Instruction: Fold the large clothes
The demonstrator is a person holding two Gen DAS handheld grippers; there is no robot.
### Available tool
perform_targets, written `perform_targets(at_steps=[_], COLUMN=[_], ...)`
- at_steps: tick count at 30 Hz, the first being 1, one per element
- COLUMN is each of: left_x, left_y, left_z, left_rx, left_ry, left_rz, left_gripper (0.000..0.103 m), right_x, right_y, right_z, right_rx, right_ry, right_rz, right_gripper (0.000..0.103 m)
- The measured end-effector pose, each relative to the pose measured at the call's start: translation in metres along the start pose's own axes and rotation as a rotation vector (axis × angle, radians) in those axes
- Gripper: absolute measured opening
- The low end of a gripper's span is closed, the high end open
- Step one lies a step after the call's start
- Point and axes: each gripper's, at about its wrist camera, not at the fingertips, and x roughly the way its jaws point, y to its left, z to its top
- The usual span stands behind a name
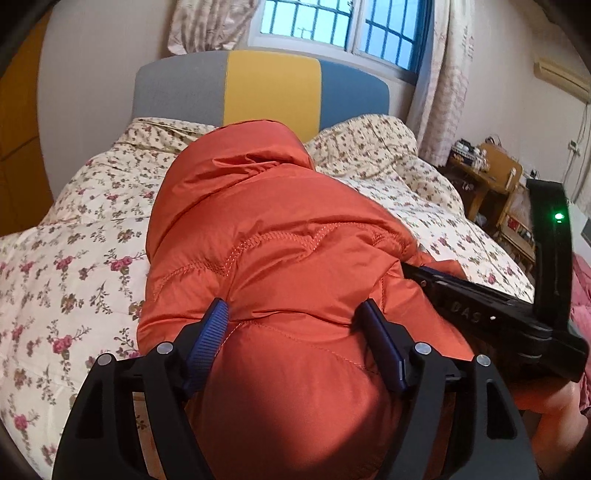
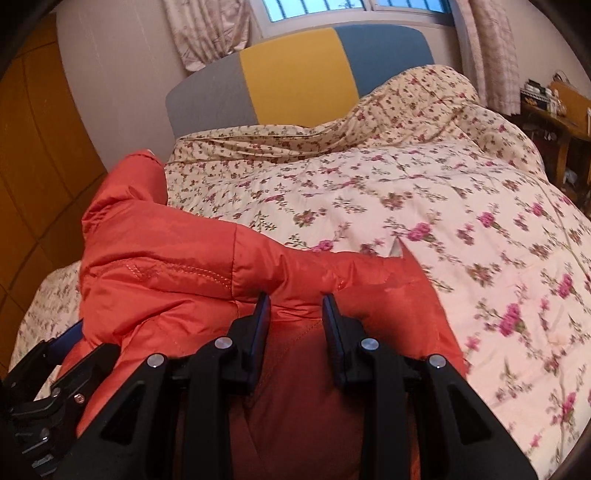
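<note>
Nearest the left wrist camera, the left gripper (image 1: pixel 291 314) has its blue-padded fingers (image 1: pixel 207 339) spread wide around a thick bulge of the orange puffer jacket (image 1: pixel 266 229), both pads pressing into the fabric. Whether they truly clamp it or only bracket it cannot be told. In the right wrist view the right gripper (image 2: pixel 295 302) stands with its fingers (image 2: pixel 260 321) set narrower, a fold of the same orange puffer jacket (image 2: pixel 177 266) bunched between them and gripped. The right gripper's black body (image 1: pixel 491 310) also shows at the jacket's right edge in the left view, and the left gripper's body (image 2: pixel 40 398) sits at the lower left of the right view.

The jacket lies on the bed's floral quilt (image 2: pixel 424 206), its long axis running from the grippers away toward the headboard (image 1: pixel 271 88), far end rounded and humped. Beyond the striped grey, yellow and blue headboard are a barred window (image 1: pixel 343 26) and curtains (image 1: pixel 439 81); a wooden side table (image 1: pixel 491 181) stands to the right.
</note>
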Motion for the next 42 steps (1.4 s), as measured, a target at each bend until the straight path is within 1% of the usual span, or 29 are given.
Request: perform_targets(at_steps=[2,5,7,8,10,11,13,14,16,18,19,22,25,29,32,34,36,37,38,39,41,42], left_x=[0.001,0.0,-0.005,-0.007,-0.008,-0.008,0.0,0.008,0.034,0.047,0.052,0.057,0.062,0.065,0.059,0.051,0.039,0.034,0.03,0.03,0.039,0.043], left_y=[0.002,0.0,-0.003,-0.004,-0.002,-0.002,-0.001,0.0,0.003,0.006,0.009,0.02,0.022,0.021,0.019,0.019,0.021,0.021,0.022,0.02,0.017,0.018], left_z=[-0.002,0.0,0.01,0.019,0.034,0.043,0.061,0.066,0.069,0.065,0.061,0.052,0.043,0.04,0.043,0.044,0.045,0.044,0.044,0.044,0.048,0.049], left_rx=[-0.016,-0.01,-0.012,-0.032,-0.075,-0.086,-0.086,-0.086,-0.079,-0.052,-0.047,-0.075,-0.068,-0.065,-0.054,-0.054,-0.083,-0.104,-0.131,-0.133,-0.093,-0.089], left_ry=[-0.015,-0.007,0.041,0.069,0.08,0.075,0.053,0.06,0.122,0.125,0.124,0.11,0.075,0.067,0.08,0.098,0.104,0.099,0.095,0.095,0.112,0.118], left_rz=[0.007,0.01,0.008,0.005,0.014,0.036,0.109,0.138,0.181,0.222,0.227,0.205,0.22,0.229,0.225,0.214,0.193,0.191,0.194,0.201,0.224,0.227], left_gripper=[0.073,0.073,0.076,0.078,0.079,0.08,0.091,0.091,0.092,0.098,0.1,0.1,0.1,0.1,0.1,0.1,0.1,0.1,0.1,0.1,0.1,0.1], right_x=[0.008,0.009,0.009,0.009,0.007,0.006,0.004,0.004,0.003,0.004,0.004,0.006,0.009,0.009,0.002,-0.015,-0.027,-0.029,-0.026,-0.022,-0.005,0.002], right_y=[-0.001,-0.004,-0.009,-0.009,-0.009,-0.008,-0.008,-0.008,-0.008,-0.006,-0.004,-0.002,-0.001,-0.003,-0.008,-0.017,-0.023,-0.026,-0.028,-0.028,-0.021,-0.016], right_z=[-0.001,-0.003,-0.004,-0.004,-0.003,-0.003,-0.004,-0.004,-0.003,-0.003,-0.003,-0.002,-0.003,-0.003,0.001,0.007,0.013,0.019,0.024,0.028,0.033,0.033], right_rx=[0.007,0.017,0.038,0.042,0.039,0.036,0.034,0.034,0.036,0.029,0.024,0.013,0.012,0.017,0.033,0.067,0.092,0.107,0.115,0.114,0.059,0.025], right_ry=[0.01,0.005,0.005,0.004,0.001,-0.002,-0.009,-0.011,-0.01,-0.007,-0.006,-0.002,-0.004,0.005,0.024,-0.003,-0.037,-0.038,-0.021,-0.004,0.052,0.06], right_rz=[0.017,0.018,0.029,0.031,0.022,0.017,0.01,0.007,0.001,-0.008,-0.014,-0.026,-0.022,-0.008,0.035,0.071,0.061,0.049,0.046,0.042,0.01,-0.004], right_gripper=[0.028,0.028,0.028,0.028,0.028,0.028,0.029,0.029,0.029,0.029,0.029,0.029,0.029,0.03,0.031,0.033,0.033,0.034,0.034,0.034,0.034,0.034])
